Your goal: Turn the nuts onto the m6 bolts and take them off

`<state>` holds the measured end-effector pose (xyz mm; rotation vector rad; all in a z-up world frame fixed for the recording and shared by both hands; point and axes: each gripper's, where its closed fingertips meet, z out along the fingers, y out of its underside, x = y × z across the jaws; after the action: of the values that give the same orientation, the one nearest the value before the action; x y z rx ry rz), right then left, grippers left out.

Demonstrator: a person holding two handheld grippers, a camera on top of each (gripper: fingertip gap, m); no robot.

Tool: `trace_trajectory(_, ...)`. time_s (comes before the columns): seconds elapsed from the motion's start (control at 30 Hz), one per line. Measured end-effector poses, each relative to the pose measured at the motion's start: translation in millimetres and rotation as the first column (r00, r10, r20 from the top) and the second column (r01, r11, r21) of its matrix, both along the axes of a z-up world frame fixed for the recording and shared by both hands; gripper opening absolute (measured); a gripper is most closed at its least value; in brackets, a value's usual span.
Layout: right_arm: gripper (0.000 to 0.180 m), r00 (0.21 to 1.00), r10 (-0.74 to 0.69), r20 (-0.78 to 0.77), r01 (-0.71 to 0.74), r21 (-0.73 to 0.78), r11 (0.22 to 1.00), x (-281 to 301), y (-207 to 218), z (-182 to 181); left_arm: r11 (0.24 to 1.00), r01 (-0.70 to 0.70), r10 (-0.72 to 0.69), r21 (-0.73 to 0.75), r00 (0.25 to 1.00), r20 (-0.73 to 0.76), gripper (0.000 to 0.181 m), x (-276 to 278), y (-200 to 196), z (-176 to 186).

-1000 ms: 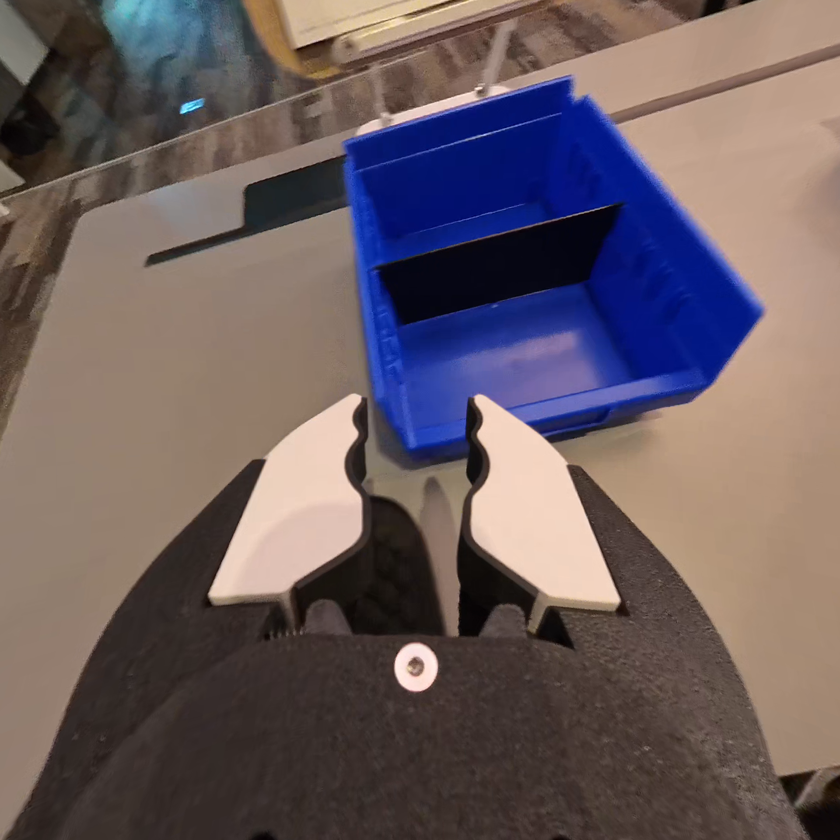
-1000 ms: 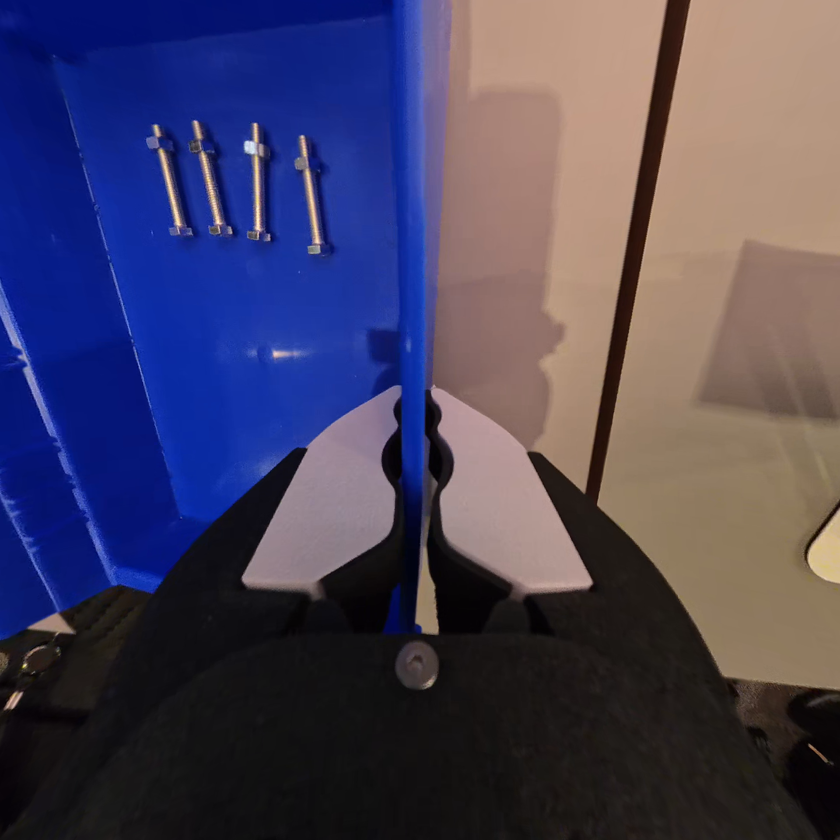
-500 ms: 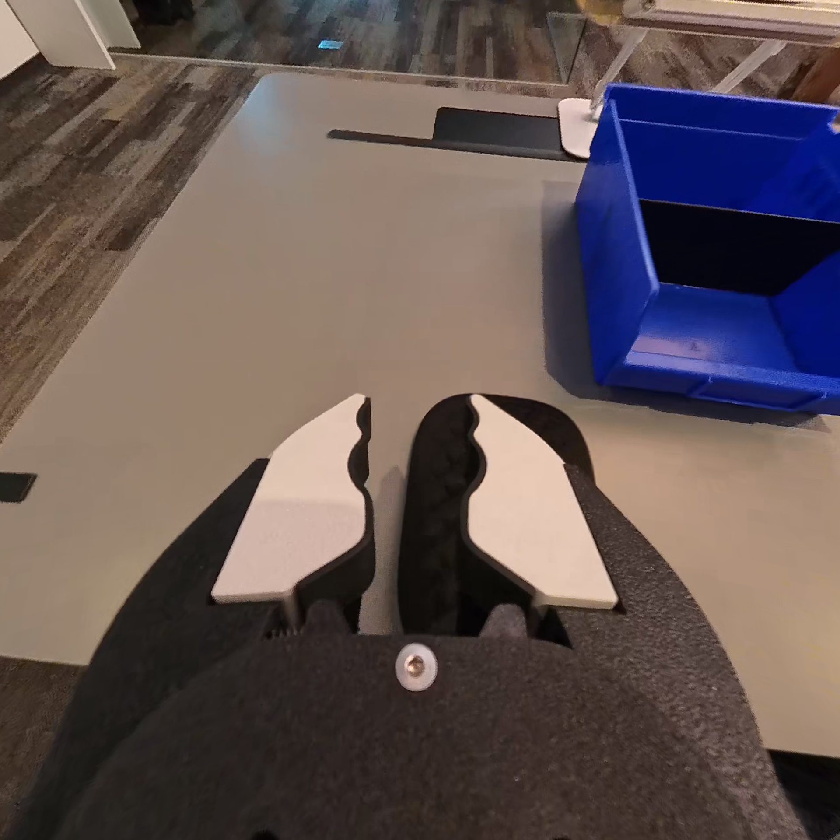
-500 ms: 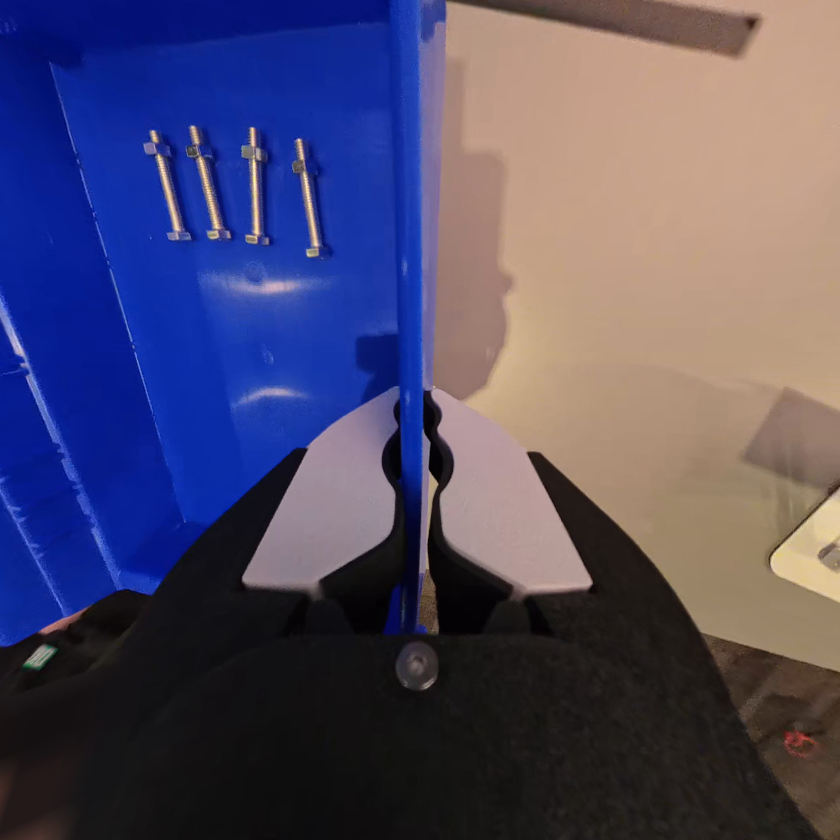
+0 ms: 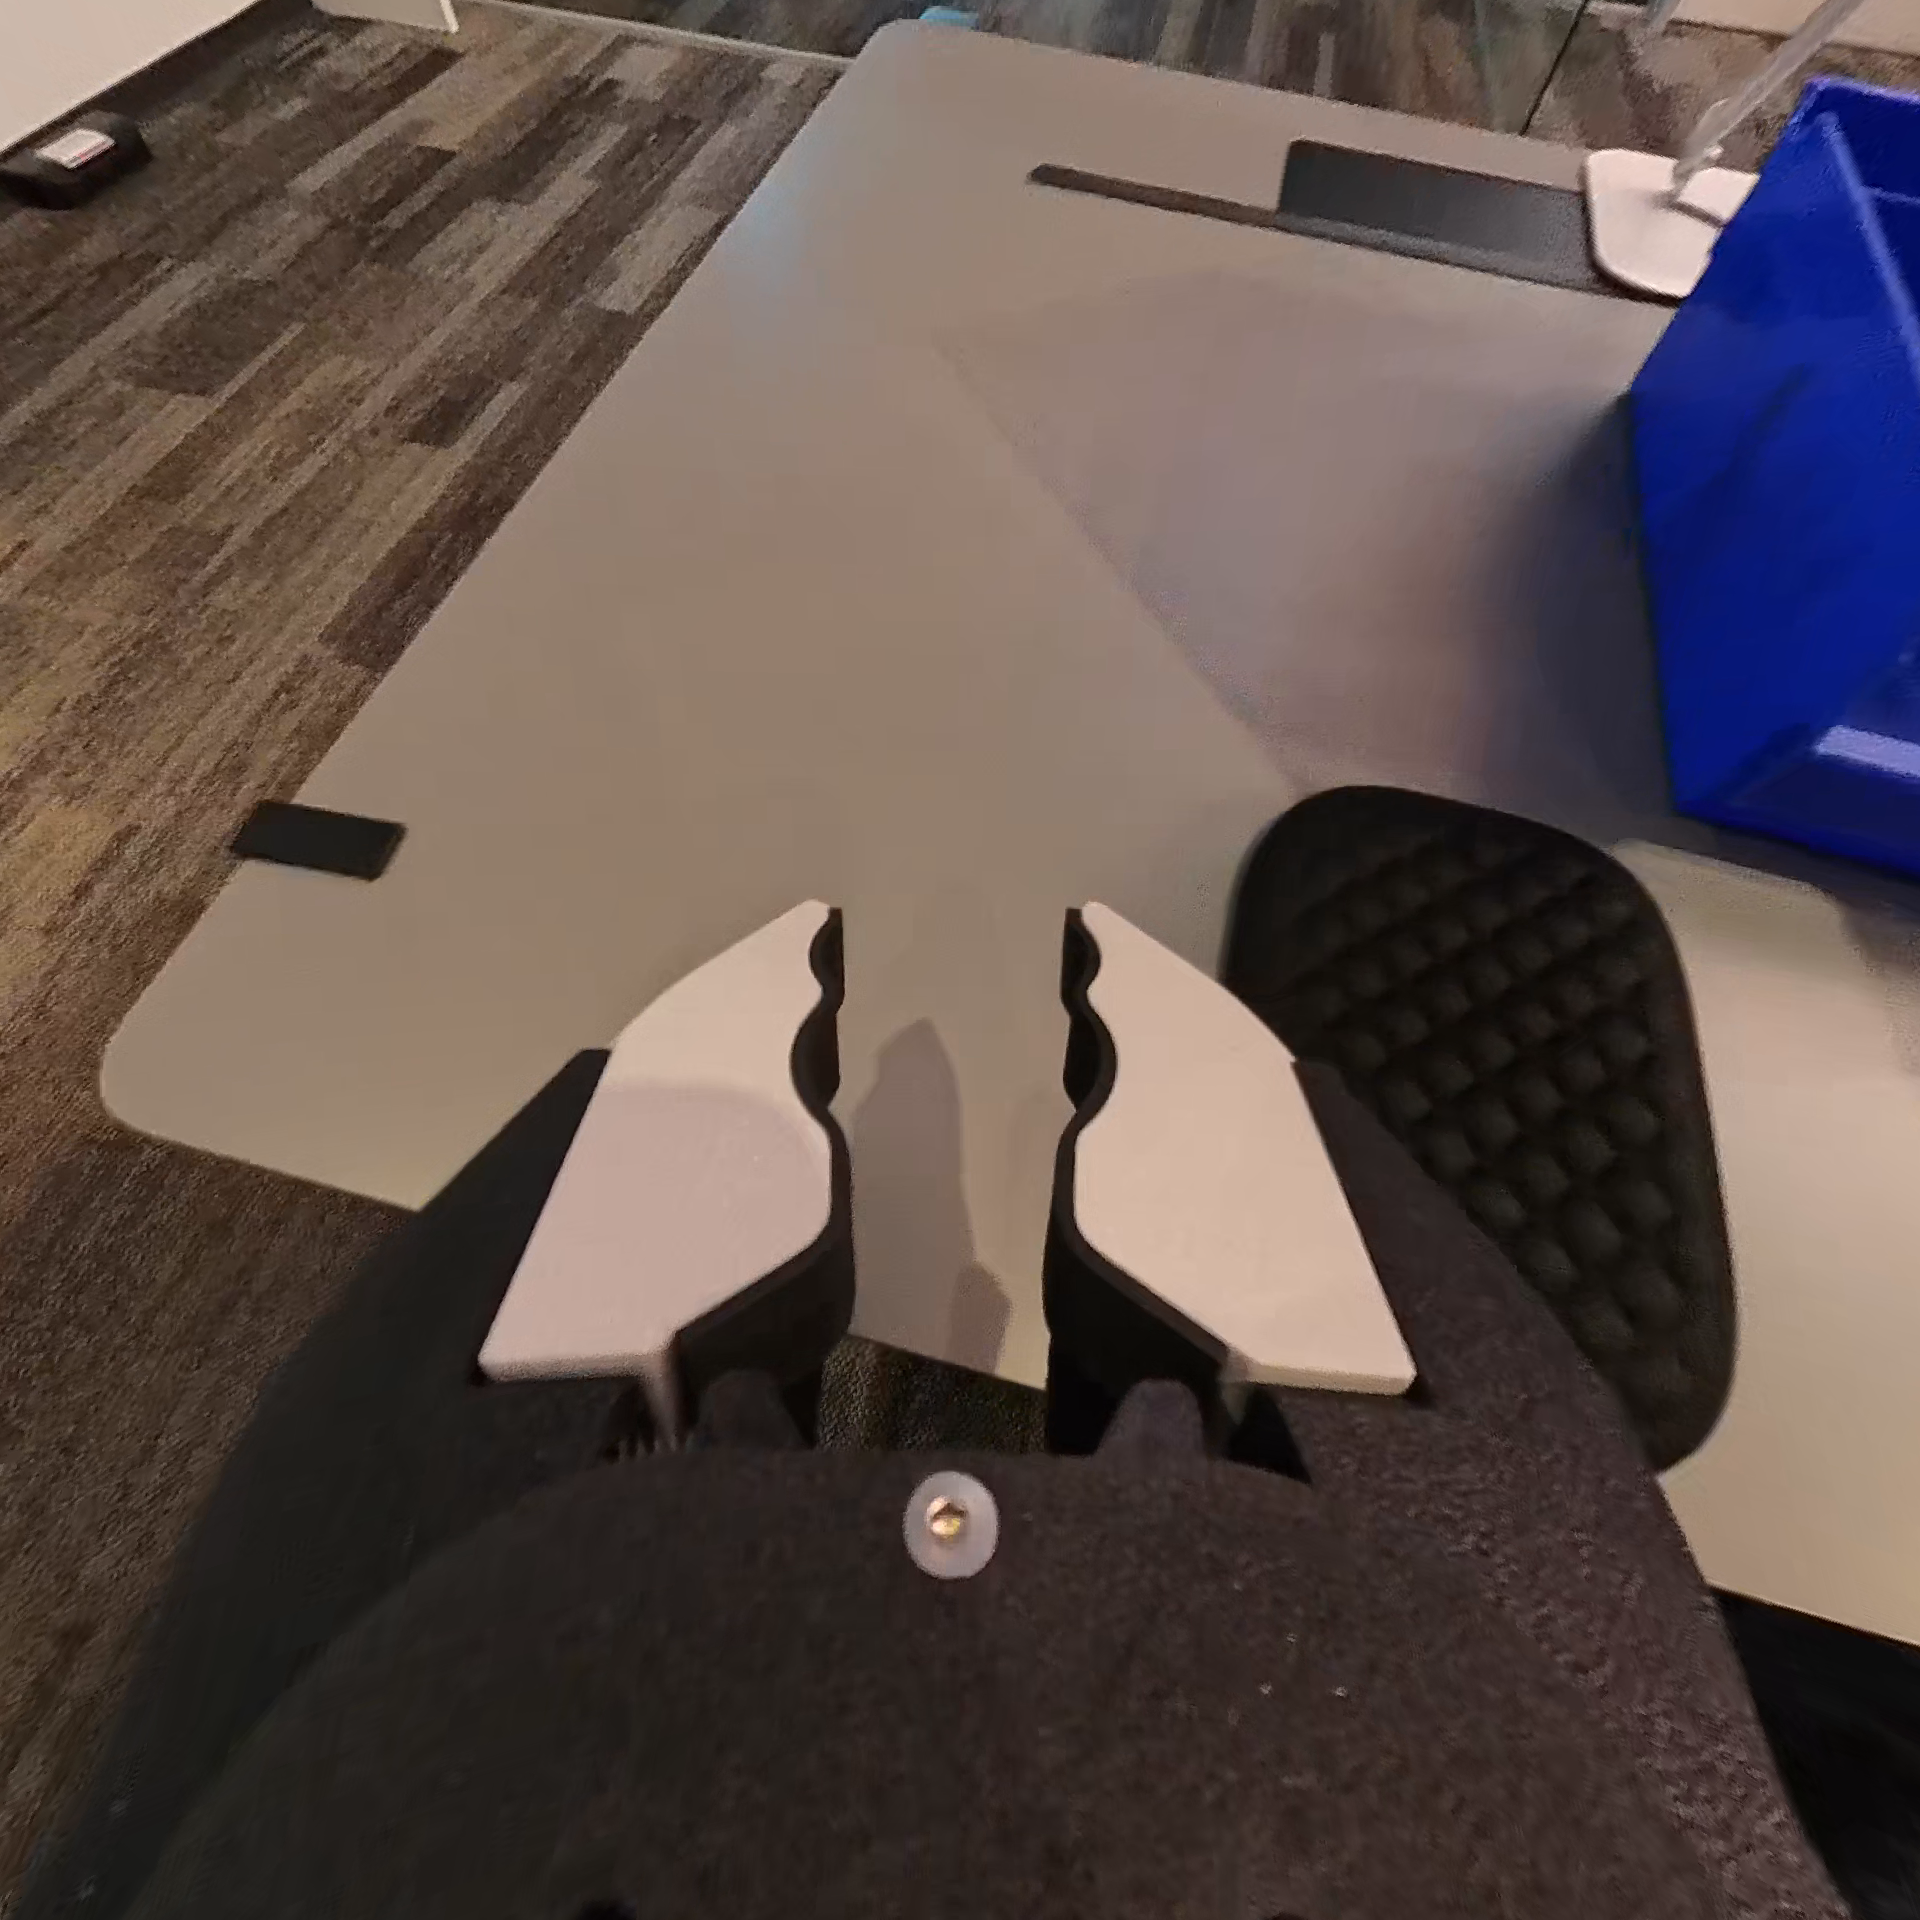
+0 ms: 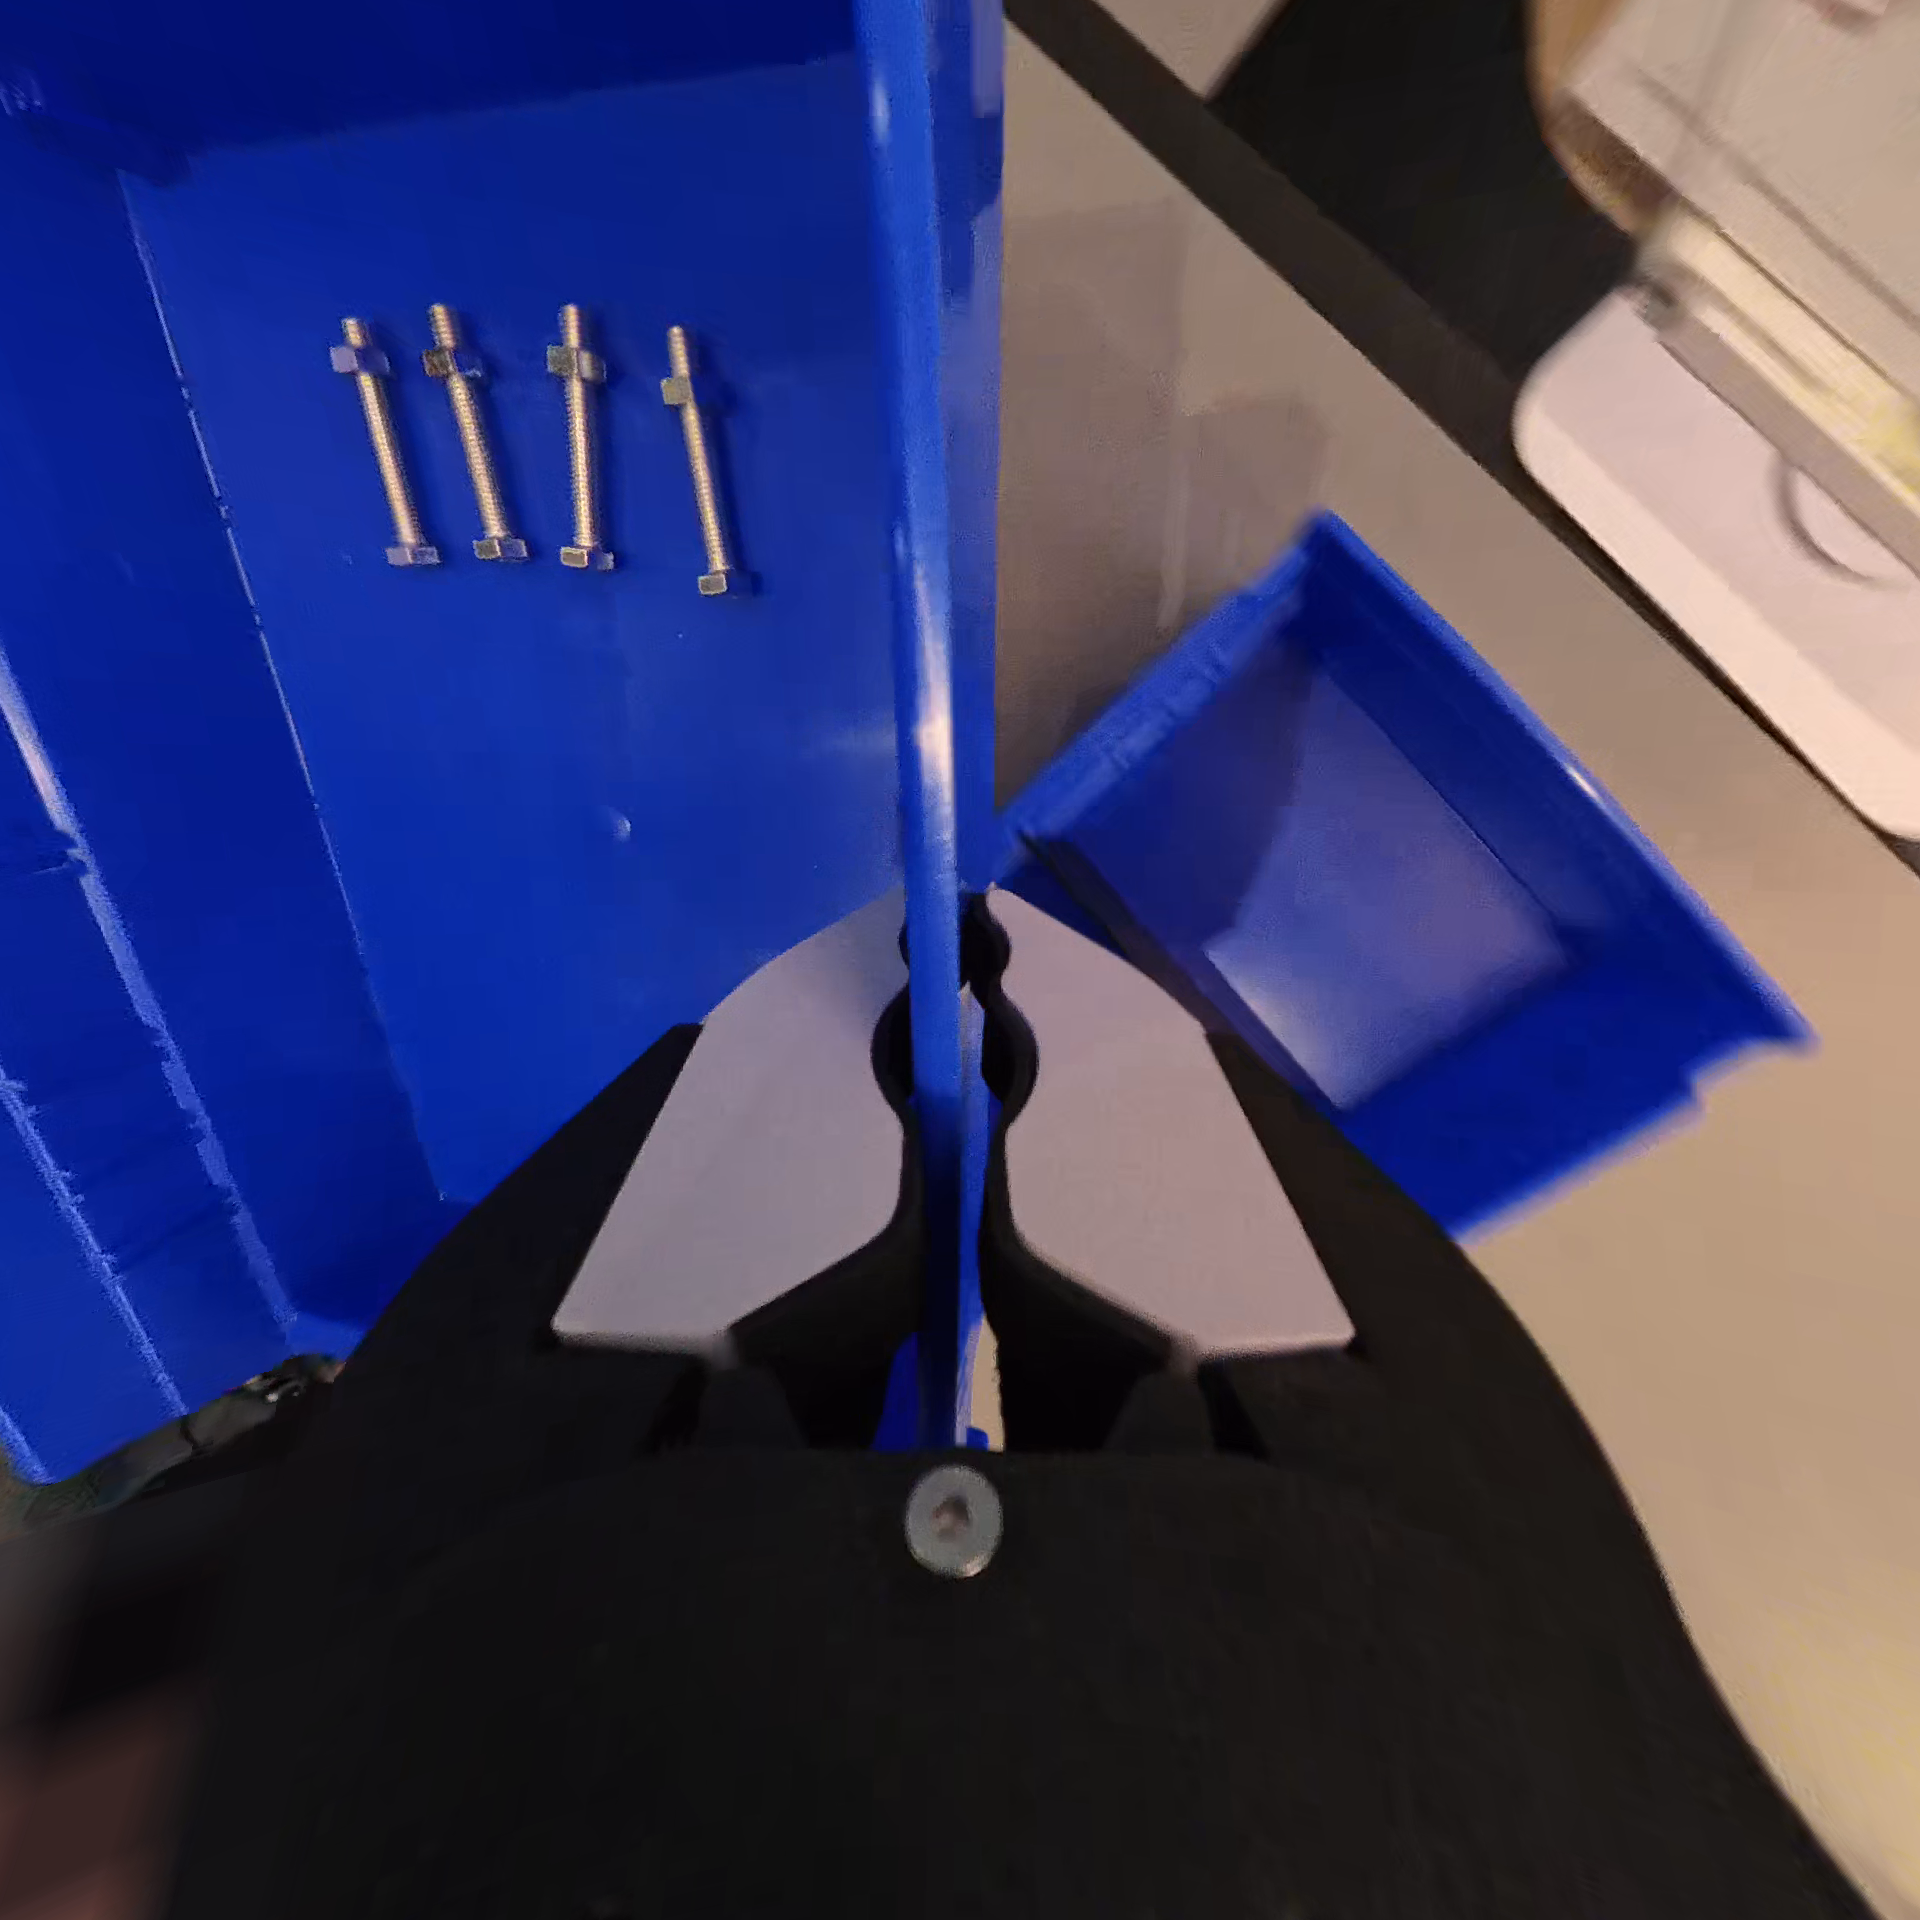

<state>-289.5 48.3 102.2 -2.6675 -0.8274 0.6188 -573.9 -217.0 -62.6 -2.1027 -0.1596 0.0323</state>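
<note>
We have the right gripper point(image 6: 943, 914) clenched on the side wall of the bin point(image 6: 520, 831), and the four bolts point(image 6: 540, 447) lie in a row on its floor, each with a nut point(image 6: 575, 362) threaded near the far end of its shank. A second bin point(image 6: 1382, 914) sits on the table point(image 6: 1766, 1455) just past our fingers, close to the held wall. The left gripper point(image 5: 948, 925) hangs released and empty over bare table, well apart from the bin point(image 5: 1787, 499) at the right edge of its view. We judge the step in hand to be carrying the loaded bin into a working spot. To do it well, we keep the floor level so the bolts do not roll, hold the pinch firm on the thin wall, lower the bin flat beside the second one without knocking it, and only then let go, so the left can come in for a bolt
</note>
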Motion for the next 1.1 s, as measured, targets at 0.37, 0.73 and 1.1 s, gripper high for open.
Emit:
trace_trajectory(0.37,0.005,0.997,-0.002,0.071,0.004,-0.033,0.999,-145.5,29.6,-98.8,0.996,-0.085,0.086,-0.005,0.996,0.034,0.04,-43.8,-12.7,-17.8)
trace_trajectory(0.73,0.006,0.992,-0.024,0.126,0.038,-0.115,0.993,-182.9,16.8,-196.9,0.988,-0.004,-0.012,0.152,0.994,0.105,0.059,-15.1,22.5,1.4)
trace_trajectory(1.1,0.017,0.997,-0.082,-0.013,0.082,-0.003,0.997,-187.4,27.0,-183.2,1.0,-0.03,0.03,-0.006,0.999,-0.028,0.057,-11.7,113.1,-6.7)
